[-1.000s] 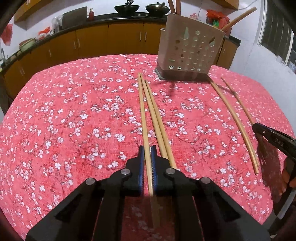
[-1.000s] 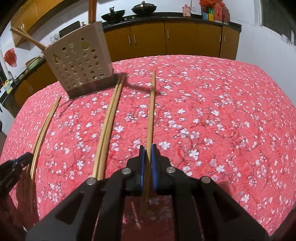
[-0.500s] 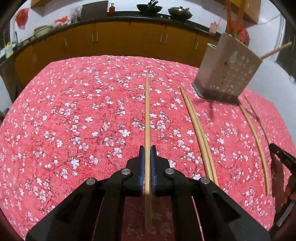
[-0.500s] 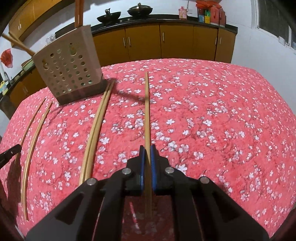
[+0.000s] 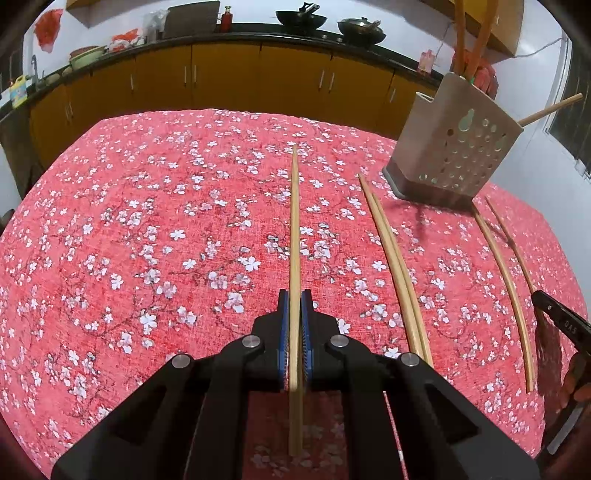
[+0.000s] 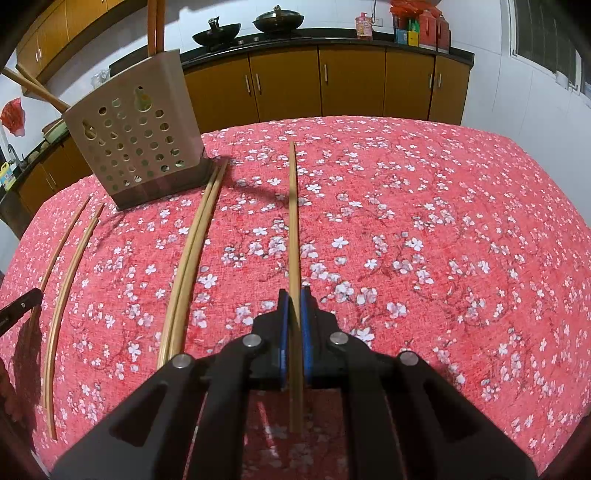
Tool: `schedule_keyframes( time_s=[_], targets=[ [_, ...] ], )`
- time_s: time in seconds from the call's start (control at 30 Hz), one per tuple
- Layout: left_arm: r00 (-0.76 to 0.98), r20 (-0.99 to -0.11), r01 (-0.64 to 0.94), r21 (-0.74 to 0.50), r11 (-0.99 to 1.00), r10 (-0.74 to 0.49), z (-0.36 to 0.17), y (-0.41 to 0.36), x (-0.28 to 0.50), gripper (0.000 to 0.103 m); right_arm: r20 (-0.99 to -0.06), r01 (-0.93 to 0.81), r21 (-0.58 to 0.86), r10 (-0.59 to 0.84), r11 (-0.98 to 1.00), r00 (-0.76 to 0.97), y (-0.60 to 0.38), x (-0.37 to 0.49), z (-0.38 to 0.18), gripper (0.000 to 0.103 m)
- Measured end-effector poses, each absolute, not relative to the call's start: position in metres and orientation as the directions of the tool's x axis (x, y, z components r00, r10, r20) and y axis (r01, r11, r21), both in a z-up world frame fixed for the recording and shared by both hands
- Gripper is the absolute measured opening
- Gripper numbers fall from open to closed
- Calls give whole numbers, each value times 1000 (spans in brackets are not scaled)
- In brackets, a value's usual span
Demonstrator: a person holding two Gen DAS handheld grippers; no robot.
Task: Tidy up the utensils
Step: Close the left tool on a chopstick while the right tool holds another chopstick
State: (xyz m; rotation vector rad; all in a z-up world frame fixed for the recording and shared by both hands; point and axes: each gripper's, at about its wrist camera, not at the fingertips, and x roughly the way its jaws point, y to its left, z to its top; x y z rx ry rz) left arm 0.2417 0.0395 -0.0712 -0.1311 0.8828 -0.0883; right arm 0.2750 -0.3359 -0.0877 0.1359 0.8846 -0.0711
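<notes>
My left gripper (image 5: 294, 299) is shut on a long wooden chopstick (image 5: 294, 221) held above the red floral tablecloth (image 5: 147, 221). My right gripper (image 6: 294, 297) is shut on another chopstick (image 6: 293, 214), also lifted. A beige perforated utensil holder (image 5: 452, 147) stands at the far right in the left wrist view and at the far left in the right wrist view (image 6: 136, 136), with chopsticks sticking out of it. A pair of chopsticks (image 5: 393, 266) lies on the cloth near the holder, and also shows in the right wrist view (image 6: 192, 251). Two more chopsticks (image 5: 506, 273) lie further out.
Yellow kitchen cabinets (image 5: 221, 74) with a dark counter run behind the table, carrying woks (image 5: 301, 16) and bottles. The other gripper's edge (image 5: 561, 321) shows at the right of the left wrist view. A white wall and window are at the right.
Both grippers have lifted their chopsticks off the cloth and swung: the holder has shifted right in the left view and left in the right view. Both stay shut.
</notes>
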Motion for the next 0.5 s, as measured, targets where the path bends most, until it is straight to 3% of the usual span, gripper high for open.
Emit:
schedule_keyframes(
  time_s=[0.5],
  targets=[
    [633,-761,19,-169,985,-142,-71,41,239,8,-775,120,92,-5,989,632,-336,274,-88,8]
  ],
)
